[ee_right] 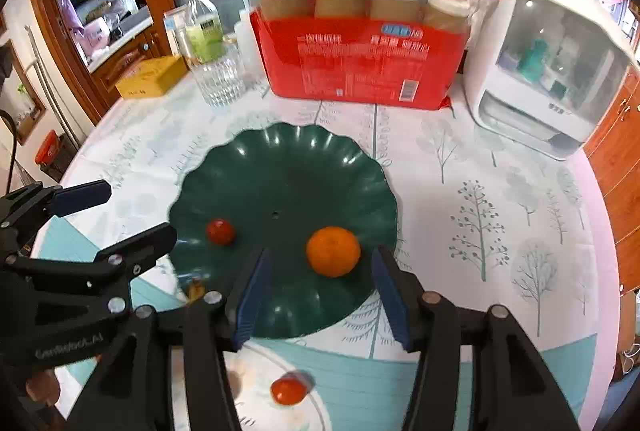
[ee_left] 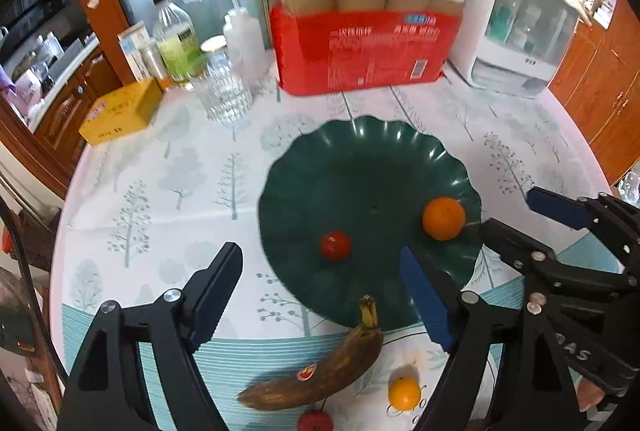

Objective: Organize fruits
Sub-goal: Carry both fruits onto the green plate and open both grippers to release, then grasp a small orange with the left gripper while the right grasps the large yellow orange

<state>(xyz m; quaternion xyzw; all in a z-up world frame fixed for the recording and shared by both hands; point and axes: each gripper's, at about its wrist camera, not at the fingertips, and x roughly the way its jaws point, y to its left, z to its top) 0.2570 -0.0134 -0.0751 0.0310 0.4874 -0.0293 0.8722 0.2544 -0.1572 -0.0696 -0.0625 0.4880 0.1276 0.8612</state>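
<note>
A dark green scalloped plate [ee_left: 360,159] [ee_right: 288,159] holds an orange [ee_left: 444,218] [ee_right: 333,251] and a small red tomato [ee_left: 336,245] [ee_right: 220,232]. On the cloth before the plate lie a brown overripe banana [ee_left: 320,371], a small orange fruit [ee_left: 404,393] and a red fruit [ee_left: 315,422]. Another small red tomato [ee_right: 289,391] lies near the front edge in the right wrist view. My left gripper [ee_left: 320,295] is open and empty above the banana. My right gripper [ee_right: 320,295] [ee_left: 508,231] is open, just behind the orange.
A red pack of paper cups [ee_left: 368,43] [ee_right: 360,47], a white lidded organizer [ee_left: 516,27] [ee_right: 552,63], a glass tumbler [ee_left: 224,91], bottles [ee_left: 176,35] and a yellow box [ee_left: 120,111] stand at the back of the round table.
</note>
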